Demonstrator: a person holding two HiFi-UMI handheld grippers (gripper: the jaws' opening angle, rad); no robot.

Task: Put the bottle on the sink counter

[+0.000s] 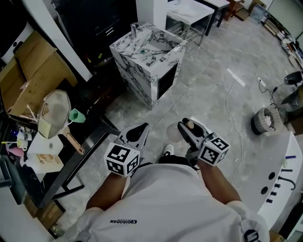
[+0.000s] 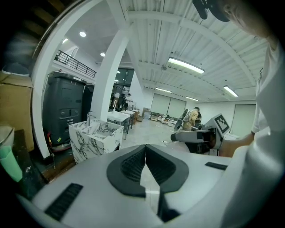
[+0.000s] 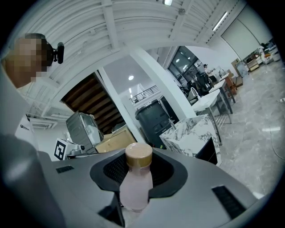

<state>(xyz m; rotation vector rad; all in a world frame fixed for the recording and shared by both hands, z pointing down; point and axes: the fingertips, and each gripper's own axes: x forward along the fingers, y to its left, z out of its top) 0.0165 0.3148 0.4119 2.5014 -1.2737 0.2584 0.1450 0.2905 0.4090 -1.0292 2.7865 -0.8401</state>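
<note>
Right gripper view shows the bottle clamped between the jaws.

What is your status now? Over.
Left tool shut, empty. Right tool shut on bottle. Sink counter ahead, not reached; no obstacle seen.

We are in a big open lab hall. We see a lone marbled sink unit on grey floor tiles, cardboard boxes, white worktables and ceiling strip lights.
</note>
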